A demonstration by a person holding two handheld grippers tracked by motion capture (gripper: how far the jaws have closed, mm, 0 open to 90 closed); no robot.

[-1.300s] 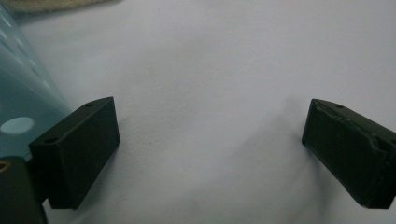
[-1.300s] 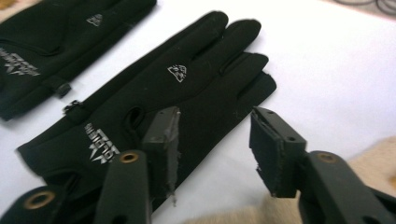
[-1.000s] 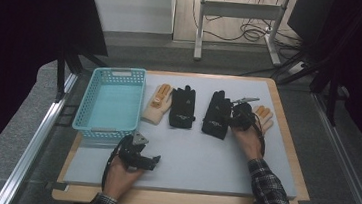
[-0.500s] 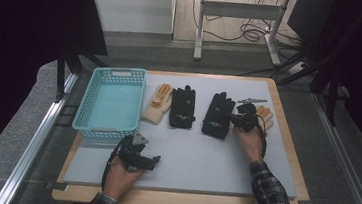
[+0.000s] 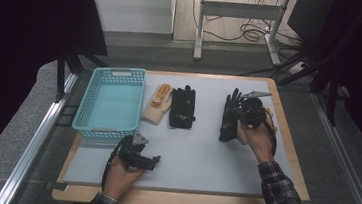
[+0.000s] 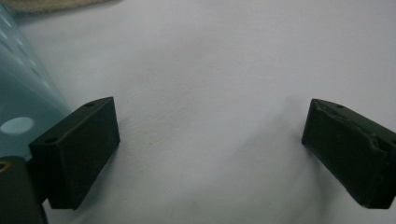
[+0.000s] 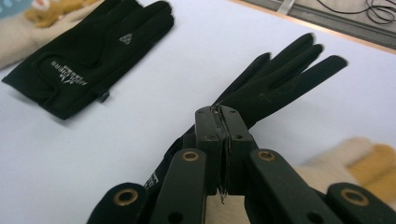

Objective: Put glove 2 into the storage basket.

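Observation:
My right gripper (image 5: 241,117) (image 7: 223,122) is shut on a black glove (image 5: 225,129) (image 7: 280,79) at the right of the white mat (image 5: 199,154). It pinches the glove near the palm and holds it partly off the mat, glove fingers pointing away. A second black glove (image 5: 182,107) (image 7: 88,51) lies flat at the centre. A cream and orange glove (image 5: 158,102) rests beside it, and another (image 7: 364,163) lies under my right hand. My left gripper (image 5: 140,151) (image 6: 210,149) stands open on the mat near the front left, with nothing between its jaws.
A teal plastic basket (image 5: 113,78) (image 6: 23,93) sits at the mat's left, just beside my left gripper. The mat lies on a wooden board (image 5: 286,137) on the table. Cables and a metal stand leg (image 5: 275,46) are on the floor beyond.
My right gripper has closed on the black glove at the right and risen, pulling it up off the mat. My left gripper has stayed put.

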